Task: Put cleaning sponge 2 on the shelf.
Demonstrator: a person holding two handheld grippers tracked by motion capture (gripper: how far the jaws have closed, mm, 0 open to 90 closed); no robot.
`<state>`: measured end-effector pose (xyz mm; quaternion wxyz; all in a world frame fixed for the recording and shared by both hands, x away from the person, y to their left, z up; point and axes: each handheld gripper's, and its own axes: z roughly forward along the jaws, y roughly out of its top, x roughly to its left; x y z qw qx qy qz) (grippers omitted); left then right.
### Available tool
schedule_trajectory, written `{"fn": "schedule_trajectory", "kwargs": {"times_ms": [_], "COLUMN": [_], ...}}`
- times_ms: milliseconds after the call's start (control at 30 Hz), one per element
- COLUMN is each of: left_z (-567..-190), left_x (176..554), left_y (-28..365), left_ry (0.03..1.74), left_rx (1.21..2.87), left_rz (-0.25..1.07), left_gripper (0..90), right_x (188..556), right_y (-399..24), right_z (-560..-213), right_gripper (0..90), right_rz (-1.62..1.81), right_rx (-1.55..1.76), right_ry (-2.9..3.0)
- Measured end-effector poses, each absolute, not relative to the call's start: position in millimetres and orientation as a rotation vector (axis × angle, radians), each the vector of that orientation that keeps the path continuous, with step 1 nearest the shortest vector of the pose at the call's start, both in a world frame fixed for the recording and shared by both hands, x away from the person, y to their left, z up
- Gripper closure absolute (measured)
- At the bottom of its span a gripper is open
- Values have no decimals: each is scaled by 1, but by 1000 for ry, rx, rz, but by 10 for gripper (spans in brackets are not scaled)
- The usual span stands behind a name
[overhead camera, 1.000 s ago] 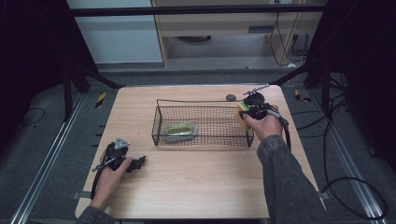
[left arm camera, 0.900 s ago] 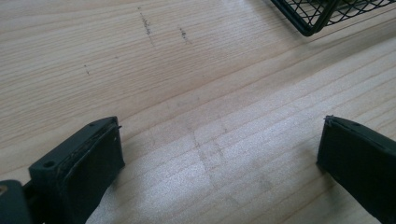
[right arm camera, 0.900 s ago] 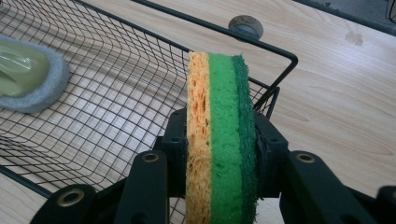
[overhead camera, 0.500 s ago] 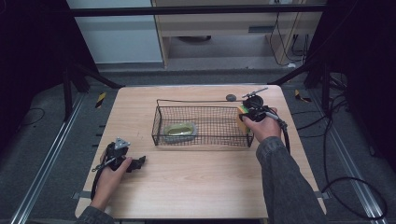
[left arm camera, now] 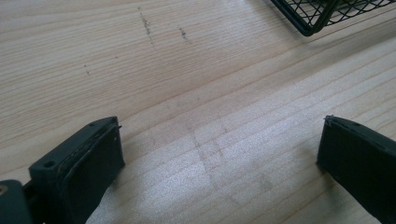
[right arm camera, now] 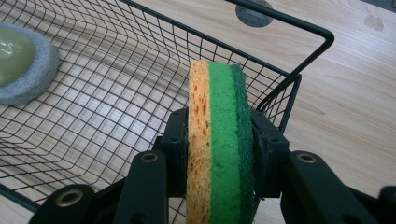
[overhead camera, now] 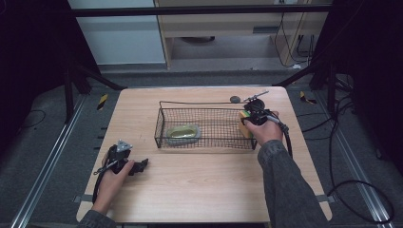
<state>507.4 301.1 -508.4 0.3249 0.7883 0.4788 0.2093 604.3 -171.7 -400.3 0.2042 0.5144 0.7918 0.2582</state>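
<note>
Half the sponge (right arm camera: 219, 140) is hidden between the right gripper (right arm camera: 219, 154) pads.

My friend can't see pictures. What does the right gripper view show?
The right gripper clamps a layered orange, green and dark green sponge on edge, over the corner of a black wire mesh basket. A grey oval dish holding something green lies inside the basket, on a pale wooden table.

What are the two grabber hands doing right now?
Left gripper: open, holding nothing, over the wooden table.
Right gripper: closed on the orange-and-green layered sponge, above the black wire basket.
</note>
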Motion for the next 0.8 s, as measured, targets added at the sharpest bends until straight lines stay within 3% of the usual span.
{"fn": "schedule_trajectory", "kwargs": {"times_ms": [800], "left_z": [-508], "left_x": [507], "left_y": [301], "left_ry": [1255], "left_rx": [2067], "left_rz": [549], "left_gripper": [0], "right_x": [611], "right_y": [-159], "right_z": [-406], "right_gripper": [635], "right_rz": [688], "right_rx": [1446], "right_ry": [2207]}}
